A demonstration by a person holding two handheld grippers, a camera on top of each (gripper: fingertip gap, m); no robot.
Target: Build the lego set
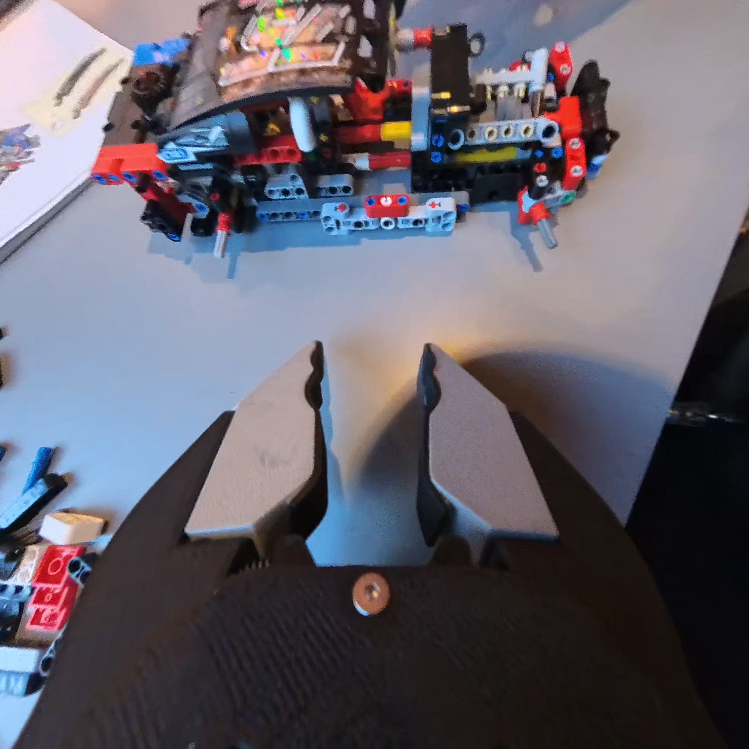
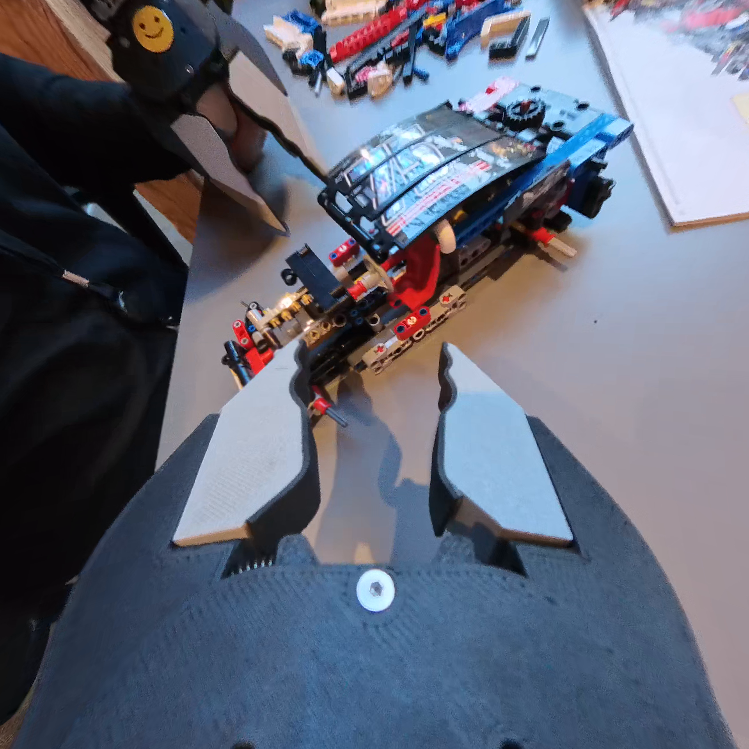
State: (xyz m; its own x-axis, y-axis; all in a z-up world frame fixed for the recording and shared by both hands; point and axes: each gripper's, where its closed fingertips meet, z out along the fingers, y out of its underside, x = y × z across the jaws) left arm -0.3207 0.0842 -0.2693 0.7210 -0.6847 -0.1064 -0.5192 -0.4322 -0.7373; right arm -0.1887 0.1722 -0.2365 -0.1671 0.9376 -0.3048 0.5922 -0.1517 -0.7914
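A partly built lego car (image 1: 344,133) of black, red, grey and blue parts stands on the grey table, with a dark printed roof panel (image 1: 283,52). My left gripper (image 1: 371,352) is open and empty, well short of the car's side. In the right wrist view the car (image 2: 425,227) lies diagonally. My right gripper (image 2: 373,352) is open and empty, its left fingertip beside the car's near end. The left gripper (image 2: 279,190) also shows there at the upper left, open, held in a hand.
Loose lego parts lie at the lower left of the left wrist view (image 1: 44,575) and in a pile beyond the car (image 2: 397,40). An open instruction booklet (image 1: 44,113) lies beside the car (image 2: 668,101). The table edge (image 1: 689,364) drops off at the right. A dark sleeve (image 2: 73,283) fills the left. Spacing between my two grippers at the tips: around 15 cm.
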